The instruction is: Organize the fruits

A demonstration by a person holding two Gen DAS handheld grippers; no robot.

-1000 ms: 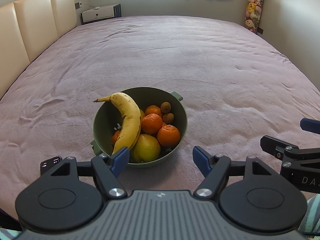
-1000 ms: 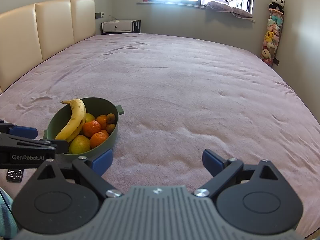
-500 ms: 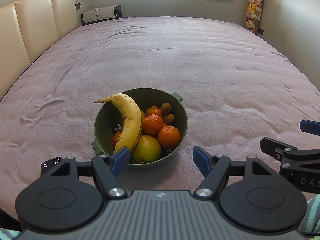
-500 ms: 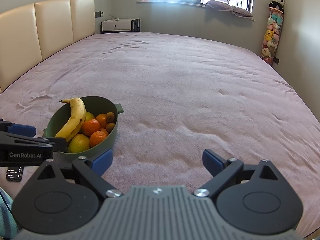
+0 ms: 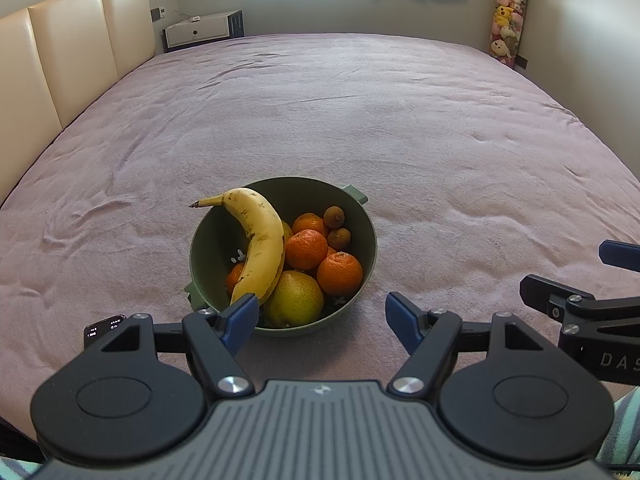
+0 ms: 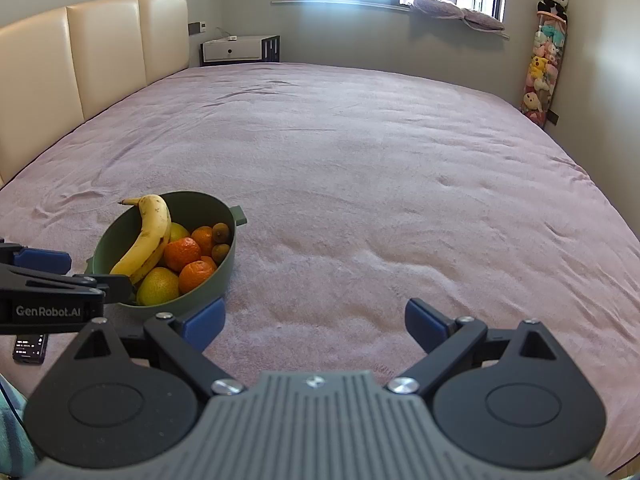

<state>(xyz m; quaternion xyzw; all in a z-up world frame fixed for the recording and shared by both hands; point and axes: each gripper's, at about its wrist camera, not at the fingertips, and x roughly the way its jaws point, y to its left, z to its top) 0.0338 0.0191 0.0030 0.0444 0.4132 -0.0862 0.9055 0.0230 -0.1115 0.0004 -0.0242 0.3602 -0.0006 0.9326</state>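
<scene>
All the fruit is sitting in the green bowl [image 5: 362,216] on the bed [image 5: 360,120], none lying loose; both the left gripper [image 5: 320,316] and the right gripper [image 6: 314,320] are hanging spread and empty.

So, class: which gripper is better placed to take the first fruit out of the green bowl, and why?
Probably the left. The left gripper faces the green bowl head-on, jaws open just short of the banana. The right gripper, also open, points at bare bedspread, with the bowl off to its left.
</scene>
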